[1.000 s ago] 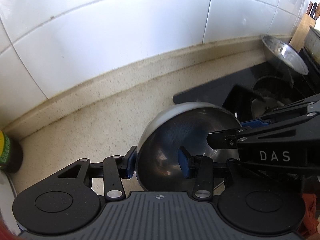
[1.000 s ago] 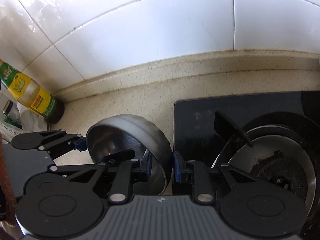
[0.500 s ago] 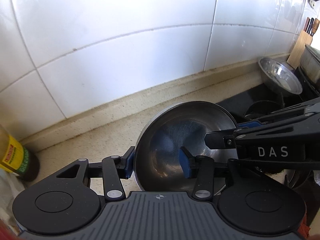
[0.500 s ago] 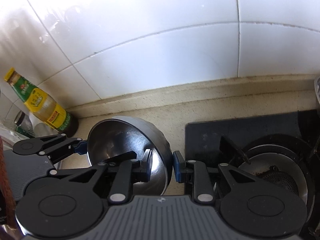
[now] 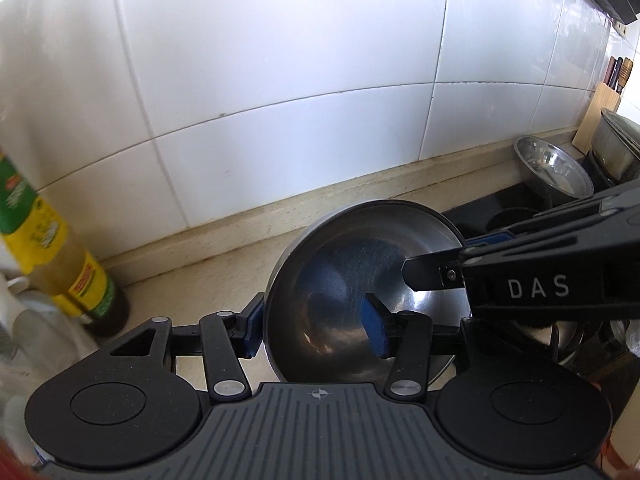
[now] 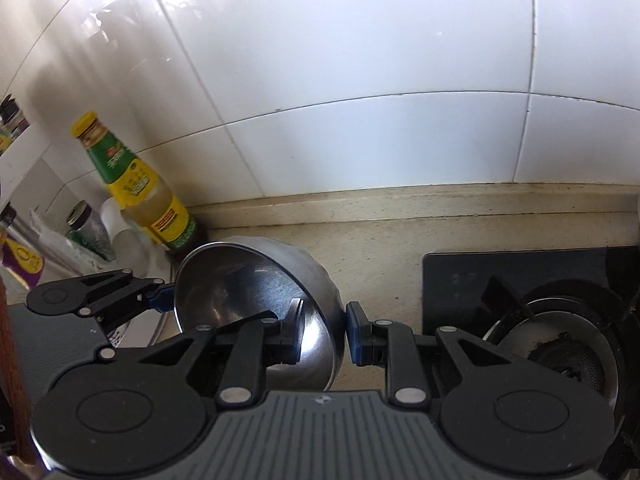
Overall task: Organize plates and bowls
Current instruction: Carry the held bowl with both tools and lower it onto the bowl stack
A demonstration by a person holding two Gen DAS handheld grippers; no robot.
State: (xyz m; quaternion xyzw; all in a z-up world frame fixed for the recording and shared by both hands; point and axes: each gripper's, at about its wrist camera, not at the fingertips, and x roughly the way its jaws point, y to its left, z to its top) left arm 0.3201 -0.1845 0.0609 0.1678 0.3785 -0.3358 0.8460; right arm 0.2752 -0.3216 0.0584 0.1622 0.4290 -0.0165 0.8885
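Observation:
A steel bowl (image 5: pixel 352 256) hangs tilted above the beige counter (image 6: pixel 384 248), its opening turned towards my left gripper (image 5: pixel 314 332). The left gripper's jaws are opening: one pad sits just outside the bowl's rim and the other stands inside the bowl, away from the wall, so the rim is between them without being squeezed. My right gripper (image 6: pixel 324 338) is shut on the opposite rim of the bowl (image 6: pixel 248 280), one pad inside and one outside. Its black finger (image 5: pixel 432 276) reaches into the bowl from the right in the left wrist view.
A yellow-labelled oil bottle (image 6: pixel 140 196) and small jars (image 6: pixel 86 228) stand at the left against the tiled wall. A black gas hob (image 6: pixel 480 276) with a burner (image 6: pixel 560 344) lies to the right. Another steel bowl (image 5: pixel 554 170) and a knife block (image 5: pixel 600 112) sit at the far right.
Both grippers have risen with the bowl, so more wall and the oil bottle show. The left gripper's pads have spread apart; the right grip is unchanged.

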